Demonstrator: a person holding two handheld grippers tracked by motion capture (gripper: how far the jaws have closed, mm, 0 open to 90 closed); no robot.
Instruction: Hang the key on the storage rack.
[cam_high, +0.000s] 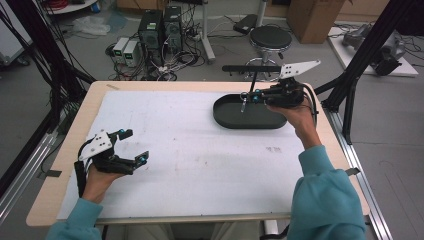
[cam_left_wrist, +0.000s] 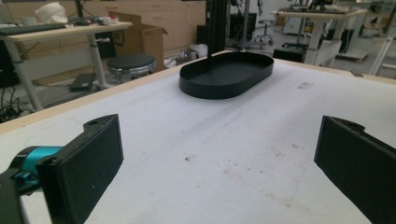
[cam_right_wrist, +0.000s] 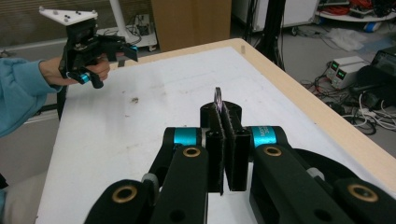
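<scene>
Overhead, the right gripper (cam_high: 248, 97) pinches a small metal piece (cam_high: 243, 103) above the black tray (cam_high: 226, 117); next, lower and release. Left gripper (cam_high: 134, 146) idles, spread wide, empty.

Left gripper (cam_high: 134, 145) is hovering low over the table's (cam_high: 200, 165) near-left part, jaws standing wide apart, nothing between them. Right gripper (cam_high: 246, 96) is reaching toward the table's far-right part, jaws pressed together, pinching a thin metal piece (cam_right_wrist: 217, 97). Both forearms are entering from the near edge.
</scene>
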